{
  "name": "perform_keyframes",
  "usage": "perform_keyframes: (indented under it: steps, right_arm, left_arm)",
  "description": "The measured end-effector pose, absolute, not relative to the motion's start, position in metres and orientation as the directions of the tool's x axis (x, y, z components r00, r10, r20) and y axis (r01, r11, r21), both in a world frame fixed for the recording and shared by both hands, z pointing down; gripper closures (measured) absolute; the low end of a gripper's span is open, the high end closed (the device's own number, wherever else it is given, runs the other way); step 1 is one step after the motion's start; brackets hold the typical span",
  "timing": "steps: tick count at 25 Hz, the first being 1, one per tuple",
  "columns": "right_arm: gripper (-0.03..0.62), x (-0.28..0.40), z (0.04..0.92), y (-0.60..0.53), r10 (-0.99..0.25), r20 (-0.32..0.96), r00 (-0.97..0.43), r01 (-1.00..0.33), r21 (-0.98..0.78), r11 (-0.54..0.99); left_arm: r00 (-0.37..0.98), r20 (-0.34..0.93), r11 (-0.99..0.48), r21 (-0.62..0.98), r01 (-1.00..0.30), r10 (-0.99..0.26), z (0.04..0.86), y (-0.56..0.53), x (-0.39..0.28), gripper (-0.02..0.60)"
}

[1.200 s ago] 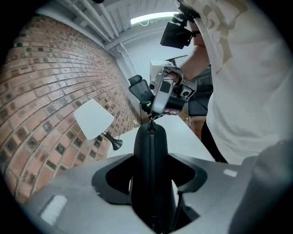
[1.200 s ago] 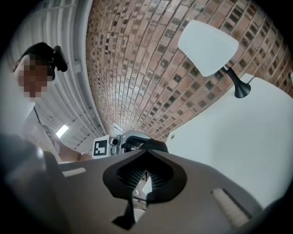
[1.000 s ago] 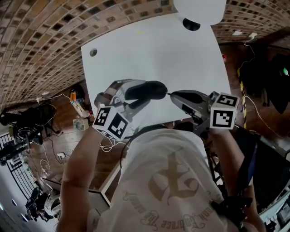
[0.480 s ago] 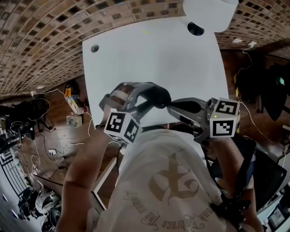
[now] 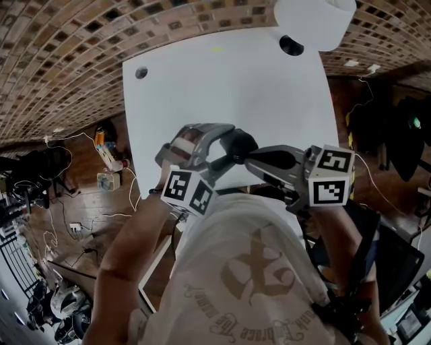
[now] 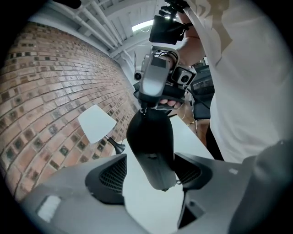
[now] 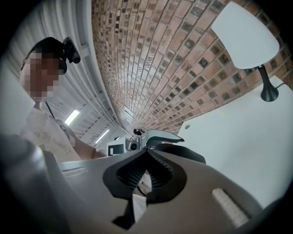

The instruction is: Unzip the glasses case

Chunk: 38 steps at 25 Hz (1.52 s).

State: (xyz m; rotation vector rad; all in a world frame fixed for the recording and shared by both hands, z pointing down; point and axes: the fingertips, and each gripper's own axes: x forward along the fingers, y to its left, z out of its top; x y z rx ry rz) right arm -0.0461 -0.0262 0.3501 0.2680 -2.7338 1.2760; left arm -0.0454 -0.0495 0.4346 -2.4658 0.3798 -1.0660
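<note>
The black glasses case (image 5: 241, 143) hangs above the near edge of the white table (image 5: 222, 74). My left gripper (image 5: 226, 151) has just been opening, and the case (image 6: 151, 141) stands between its spread jaws. A gap shows beside the left pad (image 6: 112, 176), while the right pad (image 6: 190, 169) just touches the case's lower end. My right gripper (image 5: 248, 160) is shut, with its tips (image 6: 144, 108) at the case's far end on the zipper pull. In the right gripper view the shut jaws (image 7: 147, 153) hide the pull, and the case (image 7: 185, 153) shows dark beyond them.
A lamp with a white shade (image 5: 313, 20) and a black foot (image 5: 291, 46) stands at the table's far right corner. A round hole (image 5: 141, 73) marks the far left corner. Cables and clutter (image 5: 108, 162) lie on the brick floor to the left.
The left jaws have spread wider off the case. Both grippers and the case have drifted slightly right in the head view, and the right gripper has come closer to the case.
</note>
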Motion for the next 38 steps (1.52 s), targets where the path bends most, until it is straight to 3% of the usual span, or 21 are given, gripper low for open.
perform_keyframes:
  steps: [10, 13, 15, 18, 23, 25, 29, 38]
  right_arm:
    - [0.588, -0.051, 0.347, -0.026, -0.102, 0.185, -0.977, -0.207, -0.743, 0.636]
    - [0.588, -0.049, 0.348, -0.029, -0.129, 0.185, -0.974, -0.225, -0.746, 0.627]
    - [0.588, -0.047, 0.349, -0.031, -0.147, 0.184, -0.972, -0.236, -0.746, 0.623]
    - [0.588, -0.046, 0.349, -0.033, -0.164, 0.178, -0.970, -0.242, -0.748, 0.618]
    - [0.588, -0.046, 0.350, -0.033, -0.189, 0.173, -0.967, -0.254, -0.753, 0.607]
    - [0.588, -0.047, 0.349, -0.032, -0.188, 0.174, -0.967, -0.254, -0.754, 0.605]
    - [0.588, -0.050, 0.349, -0.029, -0.176, 0.174, -0.969, -0.246, -0.759, 0.603]
    - [0.588, -0.043, 0.356, -0.027, -0.176, 0.221, -0.959, -0.283, -0.743, 0.606]
  left_arm:
    - [0.696, 0.584, -0.881, -0.449, -0.151, -0.417, 0.433, -0.051, -0.030, 0.250]
    - [0.691, 0.581, -0.881, -0.438, -0.180, -0.430, 0.434, -0.052, -0.031, 0.225]
    - [0.692, 0.576, -0.886, -0.410, -0.217, -0.436, 0.435, -0.051, -0.031, 0.183]
    - [0.699, 0.566, -0.895, -0.354, -0.273, -0.437, 0.435, -0.049, -0.029, 0.181]
    - [0.664, 0.558, -0.867, -0.283, -0.411, -0.497, 0.435, -0.054, -0.039, 0.184]
    - [0.648, 0.554, -0.850, -0.272, -0.452, -0.522, 0.435, -0.057, -0.043, 0.218]
    - [0.658, 0.545, -0.854, -0.310, -0.418, -0.520, 0.433, -0.054, -0.038, 0.291]
    - [0.567, 0.619, -0.828, -0.507, -0.240, -0.543, 0.438, -0.058, -0.054, 0.313]
